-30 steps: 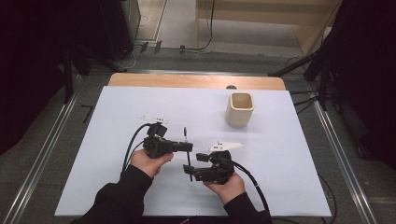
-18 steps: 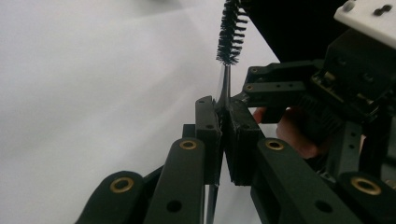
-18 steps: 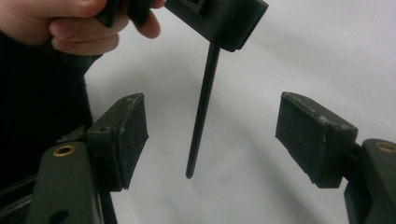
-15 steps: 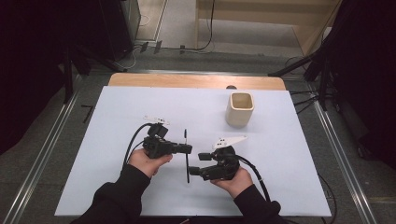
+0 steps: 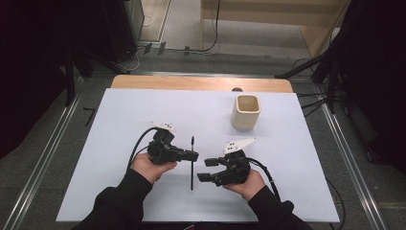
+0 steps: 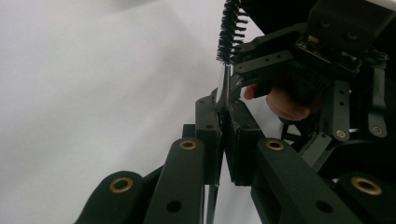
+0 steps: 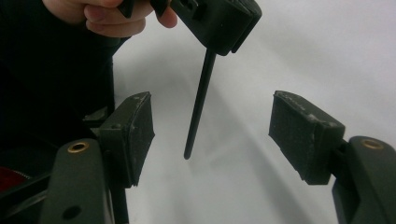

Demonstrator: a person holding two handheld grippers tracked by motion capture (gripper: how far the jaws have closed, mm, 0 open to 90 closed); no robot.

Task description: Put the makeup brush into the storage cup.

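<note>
Fingers of the left gripper (image 6: pixel 223 126) are pressed together on the thin shaft of a black brush (image 5: pixel 192 163), and we see no gap left between the pads beyond the shaft itself. In the left gripper view the bristled head (image 6: pixel 229 30) of the brush rises above the clamped jaws, while a short stretch of the handle shows below them. Going from largest to smallest, we first take in the white table (image 5: pixel 119 124), which spreads under everything, with a wooden strip along its far edge. A cream cup (image 5: pixel 246 112) stands upright on the far right part of the table, well apart from both hands. Nearer to us, the person's left hand (image 5: pixel 151 166) grips the left gripper (image 5: pixel 190 155), and the right hand (image 5: pixel 244 183) grips the right gripper (image 5: pixel 206 170) just beside it. From the high view, the brush runs from far to near between the two grippers, held near its middle by the left one. We see the right gripper's jaws (image 7: pixel 212 133) standing wide apart with nothing held between them. In the right gripper view, the brush's plain handle end (image 7: pixel 196 116) hangs between the two open pads, touching neither, above the white table.
</note>
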